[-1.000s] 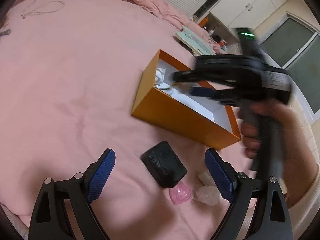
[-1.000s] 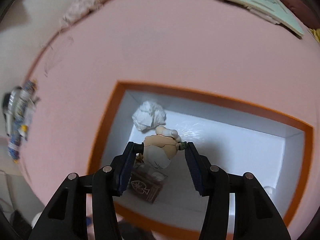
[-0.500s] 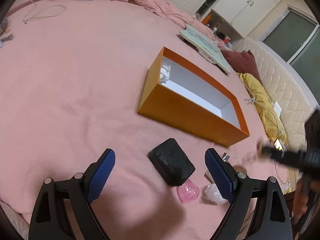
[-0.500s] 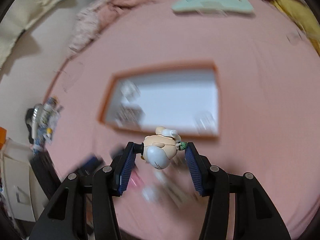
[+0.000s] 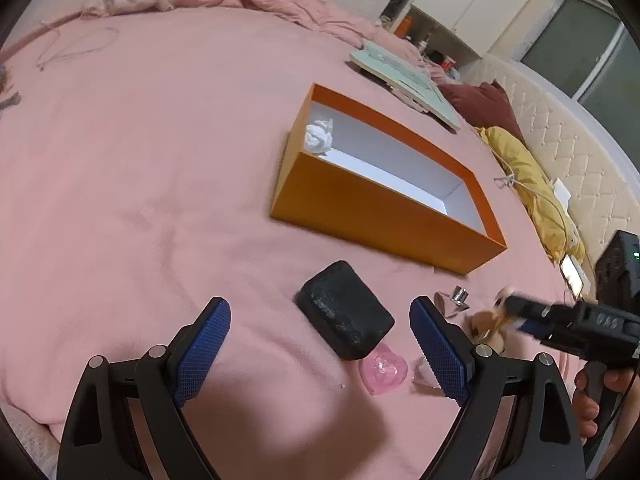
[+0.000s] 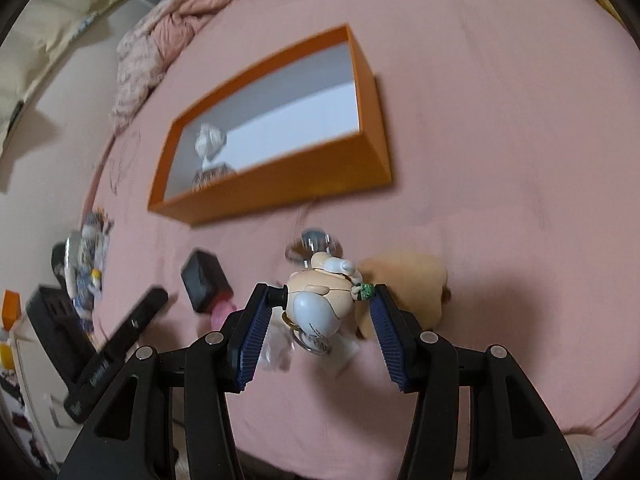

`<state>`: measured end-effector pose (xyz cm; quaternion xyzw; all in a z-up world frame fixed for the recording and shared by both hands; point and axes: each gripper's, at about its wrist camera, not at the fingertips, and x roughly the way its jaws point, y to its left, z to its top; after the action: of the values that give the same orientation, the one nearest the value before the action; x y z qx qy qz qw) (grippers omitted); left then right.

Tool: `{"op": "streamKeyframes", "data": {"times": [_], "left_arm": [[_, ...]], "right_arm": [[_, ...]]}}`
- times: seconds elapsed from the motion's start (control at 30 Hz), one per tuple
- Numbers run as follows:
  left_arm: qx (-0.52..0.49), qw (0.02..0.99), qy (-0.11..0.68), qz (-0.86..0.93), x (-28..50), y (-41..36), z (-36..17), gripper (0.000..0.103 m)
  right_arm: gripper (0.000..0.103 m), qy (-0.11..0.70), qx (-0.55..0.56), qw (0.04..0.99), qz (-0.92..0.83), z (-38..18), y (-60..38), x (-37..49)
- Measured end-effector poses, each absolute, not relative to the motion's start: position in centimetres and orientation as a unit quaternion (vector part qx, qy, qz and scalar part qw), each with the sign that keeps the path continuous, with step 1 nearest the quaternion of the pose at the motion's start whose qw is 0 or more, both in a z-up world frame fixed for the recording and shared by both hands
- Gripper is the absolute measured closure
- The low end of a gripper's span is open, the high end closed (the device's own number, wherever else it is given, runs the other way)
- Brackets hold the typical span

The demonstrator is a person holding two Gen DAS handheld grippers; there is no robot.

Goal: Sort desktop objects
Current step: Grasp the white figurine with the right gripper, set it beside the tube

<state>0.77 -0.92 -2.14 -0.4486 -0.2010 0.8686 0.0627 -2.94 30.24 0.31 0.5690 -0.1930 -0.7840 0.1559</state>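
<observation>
The right gripper (image 6: 318, 312) is clamped on a small cream and white figurine (image 6: 320, 300), held above the pink bedspread (image 6: 500, 160) on the near side of the orange box (image 6: 276, 184). The left gripper (image 5: 320, 344) hangs with its jaws spread wide and nothing between them, also on the box's near side. Between it and the box lies a black case (image 5: 344, 320), with a pink heart (image 5: 383, 368) touching the case's near end. Inside the box, a crumpled white paper (image 5: 319, 136) sits in the far corner.
</observation>
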Motion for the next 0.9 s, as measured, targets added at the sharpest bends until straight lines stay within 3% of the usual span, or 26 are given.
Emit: {"op": "streamKeyframes", "data": {"times": [0.1, 0.23, 0.47, 0.83, 0.9], "left_arm": [[-0.451, 0.061, -0.202, 0.867, 0.7, -0.9, -2.3, 0.012], [-0.454, 0.063, -0.187, 0.869, 0.8, -0.4, -2.3, 0.012], [-0.455, 0.065, -0.178, 0.870, 1.0, -0.1, -2.3, 0.012], [-0.447, 0.073, -0.144, 0.880, 1.4, 0.9, -1.6, 0.012], [-0.450, 0.083, -0.129, 0.880, 1.2, 1.4, -1.3, 0.012]], "right_arm": [[0.051, -0.200, 0.535, 0.153, -0.806, 1.5, 30.6, -2.8], [0.050, -0.165, 0.585, 0.162, -0.777, -0.2, 29.4, -3.3], [0.050, -0.125, 0.579, 0.171, -0.787, -0.1, 28.7, -2.9], [0.049, -0.225, 0.513, 0.171, -0.810, 1.9, 33.6, -3.0], [0.041, -0.229, 0.511, 0.167, -0.811, 1.6, 33.6, -3.1]]}}
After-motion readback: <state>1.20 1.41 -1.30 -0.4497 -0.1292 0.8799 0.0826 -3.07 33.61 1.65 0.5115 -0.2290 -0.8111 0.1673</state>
